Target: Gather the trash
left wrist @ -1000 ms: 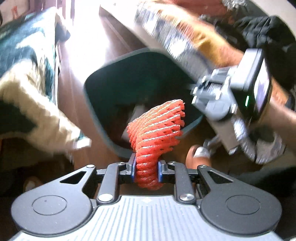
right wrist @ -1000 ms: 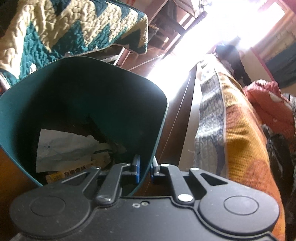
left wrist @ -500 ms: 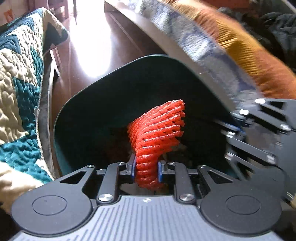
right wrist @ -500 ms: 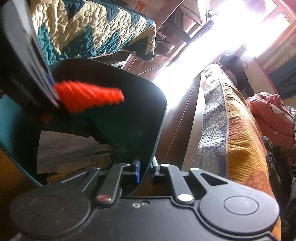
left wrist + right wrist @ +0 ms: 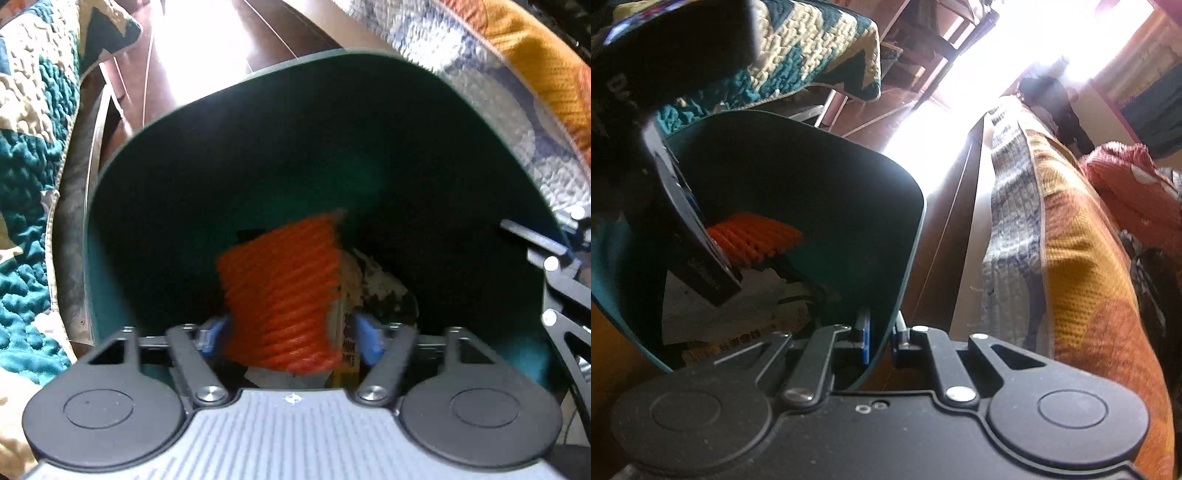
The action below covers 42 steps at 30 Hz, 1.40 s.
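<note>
A dark green trash bin (image 5: 258,155) fills the left wrist view, tilted with its mouth toward me. My left gripper (image 5: 290,338) reaches inside it and its jaws are opening. The orange foam net (image 5: 280,291) sits between the blue pads, and a gap shows on each side of it. Crumpled paper and wrappers (image 5: 373,284) lie behind it in the bin. My right gripper (image 5: 881,341) is shut on the bin's rim (image 5: 905,266), one finger inside and one outside. In the right wrist view the orange net (image 5: 753,236) shows at the tip of the left gripper (image 5: 698,236) inside the bin.
A teal and cream quilt (image 5: 26,177) hangs at the left. A bed with a blue-grey and orange blanket (image 5: 1071,258) runs along the right. The brown wooden floor (image 5: 207,48) between them glares with sunlight. White paper trash (image 5: 738,314) lies at the bin's bottom.
The left gripper carried the orange net over the rim and down into the bin, and its jaws have spread off the net. The right gripper kept its hold on the rim.
</note>
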Available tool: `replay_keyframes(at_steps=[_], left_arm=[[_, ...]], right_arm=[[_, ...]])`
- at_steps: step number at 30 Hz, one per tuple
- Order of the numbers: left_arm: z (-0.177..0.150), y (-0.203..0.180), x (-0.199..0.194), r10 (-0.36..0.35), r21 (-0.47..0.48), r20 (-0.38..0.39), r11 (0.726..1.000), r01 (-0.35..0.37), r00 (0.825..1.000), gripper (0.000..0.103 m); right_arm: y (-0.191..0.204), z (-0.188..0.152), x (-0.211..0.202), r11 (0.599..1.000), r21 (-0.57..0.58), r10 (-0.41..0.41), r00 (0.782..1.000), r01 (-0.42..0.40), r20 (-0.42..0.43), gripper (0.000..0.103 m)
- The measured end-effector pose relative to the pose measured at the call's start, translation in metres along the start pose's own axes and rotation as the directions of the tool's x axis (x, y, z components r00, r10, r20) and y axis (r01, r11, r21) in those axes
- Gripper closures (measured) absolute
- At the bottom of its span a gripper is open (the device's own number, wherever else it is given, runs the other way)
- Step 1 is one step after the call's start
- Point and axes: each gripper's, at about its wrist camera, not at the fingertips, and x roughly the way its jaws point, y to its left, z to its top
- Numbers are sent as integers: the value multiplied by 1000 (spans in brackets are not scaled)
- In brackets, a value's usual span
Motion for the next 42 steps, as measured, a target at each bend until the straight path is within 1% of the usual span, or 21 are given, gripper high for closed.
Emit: replay_keyframes(at_steps=[2,6,9,12,14,16,17,21,22,27,28,30,31,32,33,36,37,39,40,42], left_arm=[[0,-5,-6,-18,19,11,1000,18,1000,33],[-5,-18,-29,-29,71,58,997,25,998,32],[-9,-21,-46,-47,78,85,996,41,995,32],[-17,-22,-62,-51,83,116,996,42,992,32],[-23,-21,-73,-45,82,136,996,34,990,32],[-29,-20,-84,-42,77,153,997,31,987,32],[-32,-19,-91,-40,75,164,997,28,986,32],[-46,-17,-117,-43,61,207,998,31,977,32],[-48,-17,-122,-47,58,216,998,35,975,32],[-60,-17,-150,-63,42,260,998,53,964,31],[-62,-17,-154,-66,38,269,998,58,961,31],[-66,-18,-163,-82,32,287,997,76,954,31],[-68,-18,-167,-87,28,295,996,82,952,30],[-70,-18,-170,-89,25,304,996,86,948,29],[-72,-18,-174,-91,22,313,996,89,945,26],[-78,-19,-183,-104,16,341,994,105,934,24],[-80,-19,-186,-107,16,349,994,108,931,24],[-83,-19,-192,-112,12,367,993,116,924,24],[-86,-19,-195,-111,10,378,993,116,919,24],[-90,-19,-202,-104,7,394,994,110,913,23]], right_arm=[[-5,-3,4,1000,22,8,1000,-8,-19,94],[-8,-9,9,999,37,8,998,-6,-57,92],[-12,-13,15,998,68,12,995,-5,-102,90],[-22,-18,24,992,130,15,986,6,-165,89],[-28,-20,25,983,182,48,984,-16,-171,91],[-28,-19,22,983,184,42,984,-9,-173,91],[-27,-18,18,985,170,32,985,-3,-168,89],[-25,-11,5,991,135,4,988,17,-154,78],[-25,-11,0,991,133,0,989,21,-149,76],[-30,-7,-40,986,168,13,994,5,-107,63],[-33,-6,-52,981,195,29,996,-11,-89,61],[-41,-4,-76,964,259,68,997,-53,-49,49],[-44,-4,-87,954,290,80,996,-68,-27,47],[-46,-4,-99,944,318,90,996,-84,-5,42],[-48,-4,-110,936,339,97,995,-97,17,39],[-49,-6,-139,916,385,95,993,-114,70,28],[-49,-7,-146,910,397,93,992,-119,83,26],[-48,-10,-160,898,423,83,990,-123,113,17],[-47,-12,-165,893,433,78,989,-125,124,15],[-46,-15,-176,879,457,73,985,-136,154,8]])
